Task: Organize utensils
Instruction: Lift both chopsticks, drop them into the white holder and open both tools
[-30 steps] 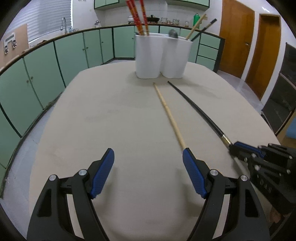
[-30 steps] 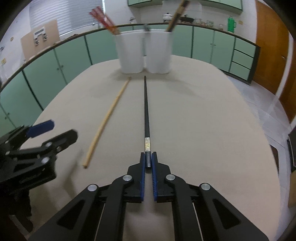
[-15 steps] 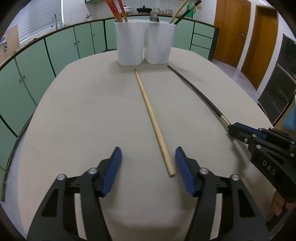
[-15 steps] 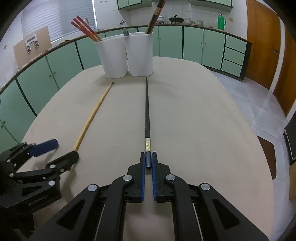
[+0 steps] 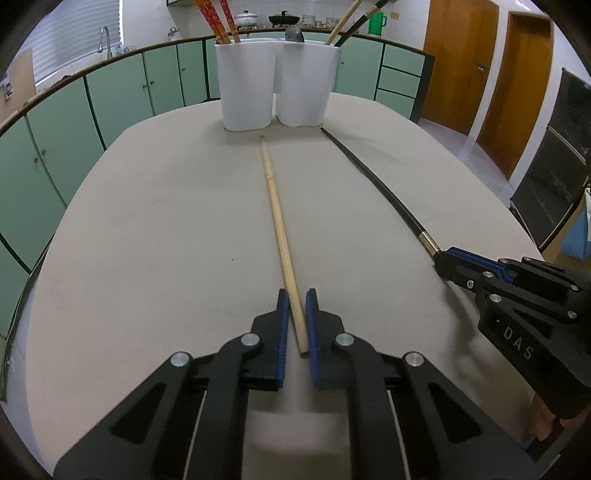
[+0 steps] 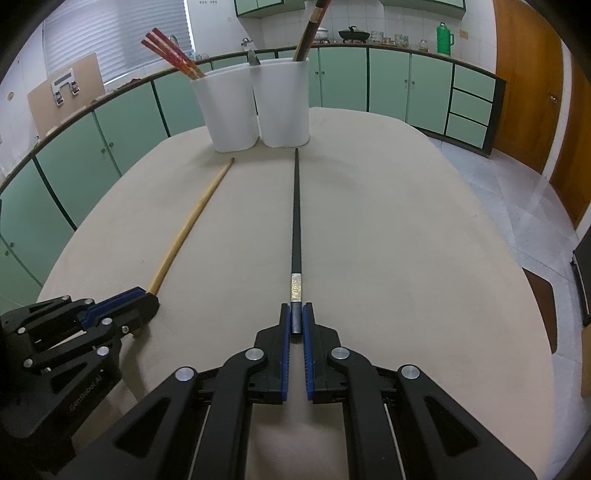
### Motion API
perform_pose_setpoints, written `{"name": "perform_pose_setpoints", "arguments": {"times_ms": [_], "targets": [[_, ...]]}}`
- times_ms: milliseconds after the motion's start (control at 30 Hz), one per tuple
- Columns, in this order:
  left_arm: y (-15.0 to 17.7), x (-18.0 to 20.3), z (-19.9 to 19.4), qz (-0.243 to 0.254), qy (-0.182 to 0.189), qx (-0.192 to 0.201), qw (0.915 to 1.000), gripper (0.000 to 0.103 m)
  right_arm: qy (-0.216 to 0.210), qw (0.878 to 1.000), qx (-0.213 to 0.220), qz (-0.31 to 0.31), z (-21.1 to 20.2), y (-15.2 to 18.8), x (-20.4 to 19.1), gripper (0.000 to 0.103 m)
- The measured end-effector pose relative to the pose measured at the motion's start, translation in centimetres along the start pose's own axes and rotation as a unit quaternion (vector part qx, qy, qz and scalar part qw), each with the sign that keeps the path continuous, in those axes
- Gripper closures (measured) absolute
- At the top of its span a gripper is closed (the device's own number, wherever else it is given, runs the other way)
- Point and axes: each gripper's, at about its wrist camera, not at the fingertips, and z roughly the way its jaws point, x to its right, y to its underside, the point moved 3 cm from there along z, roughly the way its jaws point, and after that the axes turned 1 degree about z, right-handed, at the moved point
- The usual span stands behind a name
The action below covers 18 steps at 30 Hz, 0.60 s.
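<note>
Left wrist view: a second ago our left gripper [image 5: 294,306] stood wide beside the bamboo chopstick [image 5: 277,218]; now its blue pads have come in on the stick's near end, which lies on the beige table [image 5: 147,240]. Our right gripper [image 6: 296,320] stays clamped on the butt of the black chopstick [image 6: 296,214], also flat on the table. Both sticks point toward the two white holders [image 5: 273,94] at the far edge, which hold red chopsticks [image 5: 216,18], a spoon and more sticks. Nothing lies between.
</note>
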Motion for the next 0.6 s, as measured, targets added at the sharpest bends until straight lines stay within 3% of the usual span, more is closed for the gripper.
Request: {"name": "perform_pose_setpoints", "arguments": {"times_ms": [300, 600], "targets": [[-0.2, -0.2, -0.7, -0.007, -0.001, 0.004, 1.0, 0.097, 0.003, 1.0, 0.011, -0.005, -0.7, -0.1, 0.1, 0.097], [-1.8, -0.4, -4.3, 0.008, -0.017, 0.05, 0.9986, 0.097, 0.003, 0.999, 0.039, -0.015, -2.6, -1.4, 0.2, 0.097]]}}
